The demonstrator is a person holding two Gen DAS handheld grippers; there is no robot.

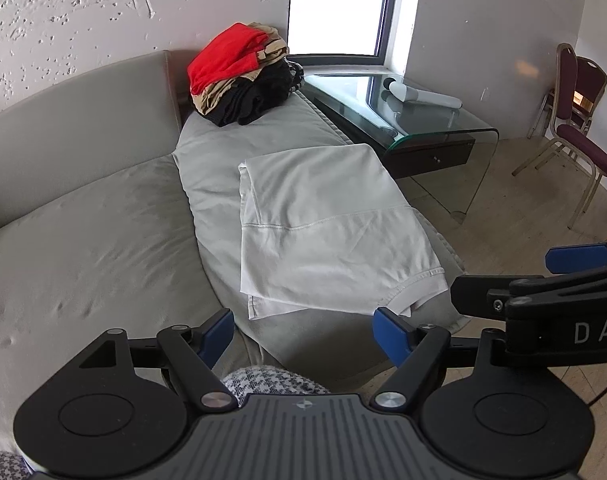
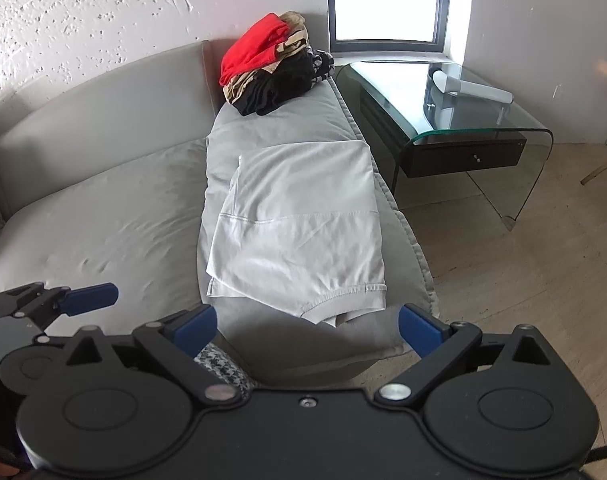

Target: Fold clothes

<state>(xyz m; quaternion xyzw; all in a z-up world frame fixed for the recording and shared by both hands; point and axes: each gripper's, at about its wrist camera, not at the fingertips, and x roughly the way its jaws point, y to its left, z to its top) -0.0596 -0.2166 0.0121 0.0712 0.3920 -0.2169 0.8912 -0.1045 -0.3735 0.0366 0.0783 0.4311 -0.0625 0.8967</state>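
A white garment (image 1: 331,232) (image 2: 299,236) lies folded into a rough rectangle on the grey seat cushion (image 1: 223,152) of the sofa, its ribbed hem nearest me. My left gripper (image 1: 305,334) hangs just short of the garment's near edge, jaws wide open with nothing between them. My right gripper (image 2: 307,332) stands beside it at the same near edge, also wide open and empty. One of its blue fingers (image 1: 579,258) shows at the right of the left wrist view. Neither gripper touches the cloth.
A pile of red, tan and black clothes (image 1: 243,76) (image 2: 275,68) sits at the far end of the sofa by the window. A glass side table (image 1: 415,120) (image 2: 443,120) stands right of the cushion, with chairs (image 1: 575,136) beyond. Houndstooth fabric (image 1: 271,380) lies just below the grippers.
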